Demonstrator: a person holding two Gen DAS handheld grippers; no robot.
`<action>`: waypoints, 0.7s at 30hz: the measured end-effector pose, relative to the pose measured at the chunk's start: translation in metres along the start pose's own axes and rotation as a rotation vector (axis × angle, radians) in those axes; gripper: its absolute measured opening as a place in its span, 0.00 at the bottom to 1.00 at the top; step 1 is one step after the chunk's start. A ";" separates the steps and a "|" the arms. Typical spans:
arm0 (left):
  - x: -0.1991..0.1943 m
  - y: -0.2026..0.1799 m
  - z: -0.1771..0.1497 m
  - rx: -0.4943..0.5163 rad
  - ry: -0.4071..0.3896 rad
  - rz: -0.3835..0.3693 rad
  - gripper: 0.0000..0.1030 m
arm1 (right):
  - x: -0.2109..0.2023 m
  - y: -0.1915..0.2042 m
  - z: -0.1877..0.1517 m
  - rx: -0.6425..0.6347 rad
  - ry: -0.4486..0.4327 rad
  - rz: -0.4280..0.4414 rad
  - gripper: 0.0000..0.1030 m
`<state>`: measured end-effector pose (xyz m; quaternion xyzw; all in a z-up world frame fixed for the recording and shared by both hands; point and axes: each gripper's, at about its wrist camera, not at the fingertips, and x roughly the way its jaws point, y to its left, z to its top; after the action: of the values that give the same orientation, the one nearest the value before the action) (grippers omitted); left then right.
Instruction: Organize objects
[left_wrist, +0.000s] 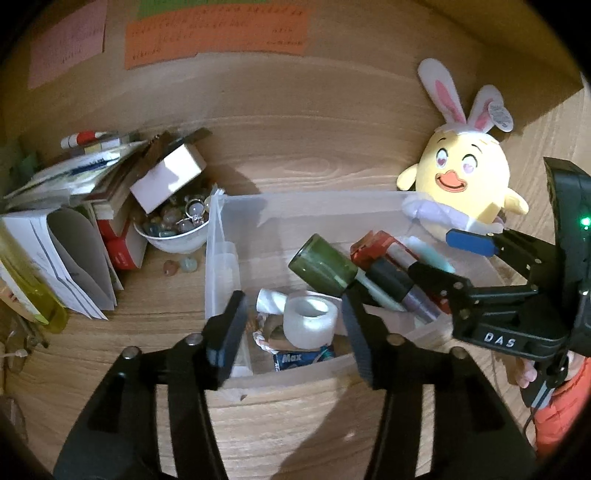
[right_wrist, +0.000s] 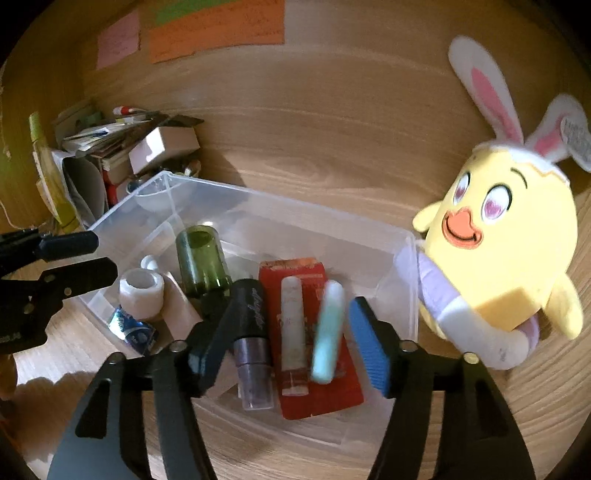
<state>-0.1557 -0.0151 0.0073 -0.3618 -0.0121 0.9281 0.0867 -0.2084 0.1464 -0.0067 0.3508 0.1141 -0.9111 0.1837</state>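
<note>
Left to right: stacked papers and books (left_wrist: 66, 221); white bowl (left_wrist: 173, 236) of trinkets; clear plastic bin (left_wrist: 229, 229) on the wooden desk (left_wrist: 295, 147), holding a tape roll (left_wrist: 310, 321), green bottle (left_wrist: 321, 266), black tube (right_wrist: 251, 314), red card (right_wrist: 317, 387) and a blurred mint stick (right_wrist: 328, 332). Left gripper (left_wrist: 295, 332) spread, empty; right gripper (right_wrist: 291, 347) spread about the stick, untouching. Yellow plush chick (right_wrist: 517, 258) touches the bin's right end. Legible: "Max", "DAS".

The pale green tube (right_wrist: 327, 334) between the right gripper's fingers is motion-blurred. Writing on the orange note (left_wrist: 218, 31) is unreadable. The blue packet (left_wrist: 301, 359) shows only "Max", half-covered by the tape roll (left_wrist: 309, 322).
</note>
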 end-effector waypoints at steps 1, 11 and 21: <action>-0.003 -0.001 0.000 0.004 -0.006 0.003 0.59 | -0.001 0.001 0.000 -0.005 -0.005 -0.004 0.67; -0.022 -0.006 -0.005 0.016 -0.036 0.026 0.81 | -0.023 0.011 -0.001 -0.031 -0.028 -0.001 0.79; -0.044 -0.008 -0.016 0.005 -0.080 0.035 0.92 | -0.066 0.015 -0.014 -0.030 -0.095 0.022 0.83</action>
<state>-0.1117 -0.0154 0.0254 -0.3243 -0.0068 0.9433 0.0708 -0.1487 0.1548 0.0271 0.3057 0.1151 -0.9228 0.2043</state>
